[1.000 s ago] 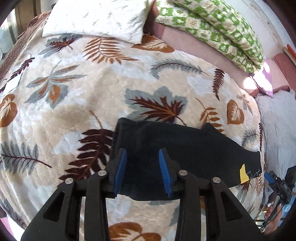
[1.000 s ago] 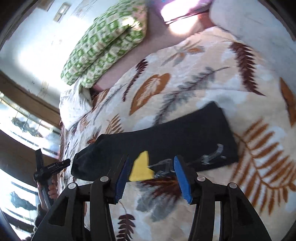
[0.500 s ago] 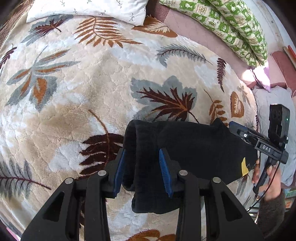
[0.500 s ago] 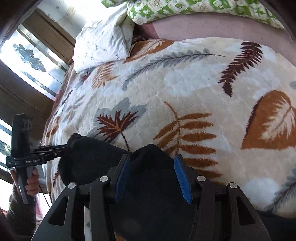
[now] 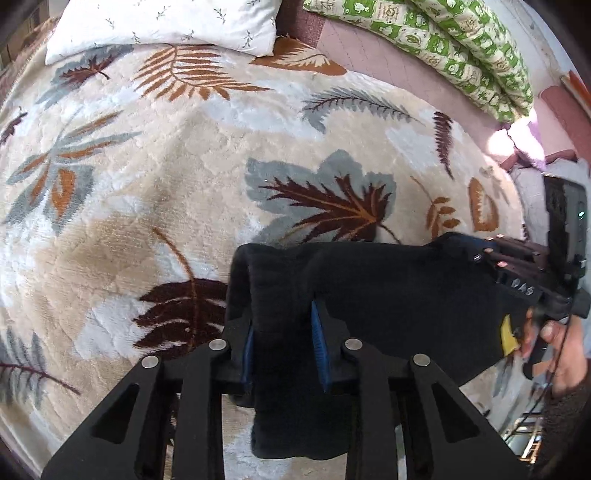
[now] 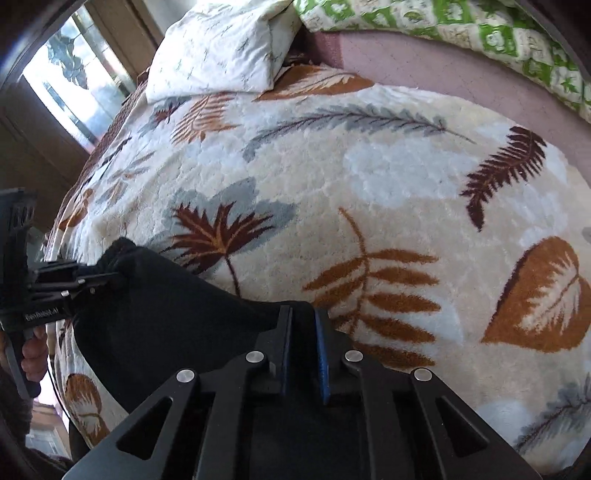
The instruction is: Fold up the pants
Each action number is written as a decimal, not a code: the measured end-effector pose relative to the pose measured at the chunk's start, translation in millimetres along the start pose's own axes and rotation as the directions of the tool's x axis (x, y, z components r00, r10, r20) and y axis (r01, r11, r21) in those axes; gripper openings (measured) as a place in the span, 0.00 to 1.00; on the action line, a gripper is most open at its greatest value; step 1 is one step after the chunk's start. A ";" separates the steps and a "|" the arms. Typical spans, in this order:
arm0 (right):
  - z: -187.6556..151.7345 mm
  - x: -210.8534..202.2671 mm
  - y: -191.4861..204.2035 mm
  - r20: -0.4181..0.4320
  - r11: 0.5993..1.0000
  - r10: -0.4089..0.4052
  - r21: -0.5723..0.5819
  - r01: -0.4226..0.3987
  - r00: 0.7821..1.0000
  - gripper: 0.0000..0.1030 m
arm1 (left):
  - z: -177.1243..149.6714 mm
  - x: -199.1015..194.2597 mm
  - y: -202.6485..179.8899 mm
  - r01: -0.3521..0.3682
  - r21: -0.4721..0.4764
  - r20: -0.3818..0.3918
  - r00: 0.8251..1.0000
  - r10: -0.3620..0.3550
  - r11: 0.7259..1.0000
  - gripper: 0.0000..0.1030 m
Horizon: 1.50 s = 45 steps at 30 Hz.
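**Black pants gripped at both ends above the bed**

Folded black fabric pants point(image 5: 388, 288) lifted off a cream plush bedspread patterned with brown, orange and grey leaves point(image 5: 147, 192). Left gripper point(image 5: 282, 349): blue-padded jaws clamped on a thick bundled end of the pants, cloth bulging out between and below them. Right gripper point(image 6: 303, 347): jaws nearly together, pinched on the opposite edge of the same garment. Cloth stretched between the two tools, sagging a little toward the bedspread. Small yellow tag point(image 5: 508, 334) at the pants' right end, just beside the fingers of the hand point(image 5: 554, 350) around the right gripper's handle. At the head of the bed, a white pillow with small sprig print point(image 5: 166, 26) beside a green-and-cream patterned folded quilt point(image 5: 443, 44). Bright window point(image 6: 70, 77) off to the left in the right wrist view.
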State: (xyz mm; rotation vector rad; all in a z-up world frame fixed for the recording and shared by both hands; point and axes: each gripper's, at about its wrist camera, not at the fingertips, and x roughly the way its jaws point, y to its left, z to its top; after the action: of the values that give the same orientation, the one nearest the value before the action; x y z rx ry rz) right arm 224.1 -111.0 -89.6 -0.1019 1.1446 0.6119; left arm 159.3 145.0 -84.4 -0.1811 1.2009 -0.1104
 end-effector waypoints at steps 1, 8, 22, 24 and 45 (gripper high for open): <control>0.8 -0.4 -8.8 0.010 0.999 -0.019 0.041 0.019 1.000 0.03 | -1.7 1.1 -1.9 -0.036 0.017 0.010 0.999 0.035 0.999 0.22; -12.9 -14.5 -40.4 0.053 0.975 0.018 0.221 -0.029 0.998 0.07 | -10.7 -10.5 -0.7 -0.048 0.005 0.050 0.998 0.048 0.999 0.24; -159.9 -217.3 -137.4 0.195 0.874 -0.093 0.486 -0.014 0.976 0.40 | -65.1 -51.2 -148.5 0.070 0.064 0.060 0.995 -0.074 0.996 0.38; -191.2 -234.3 -160.2 0.196 0.843 -0.120 0.539 -0.005 0.973 0.40 | -73.9 -39.7 -195.0 0.152 0.100 -0.001 0.988 -0.153 0.983 0.39; -257.2 -197.0 -283.8 0.274 0.702 0.014 0.683 -0.205 0.962 0.48 | -101.9 71.3 -371.1 0.401 -0.329 -0.196 0.857 -0.477 0.855 0.39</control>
State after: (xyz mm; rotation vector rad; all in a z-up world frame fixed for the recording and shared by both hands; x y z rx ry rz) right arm 102.7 -524.2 -92.1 0.7041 1.0726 0.2375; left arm 93.7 -239.9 -111.9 -0.7146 1.4298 -0.3834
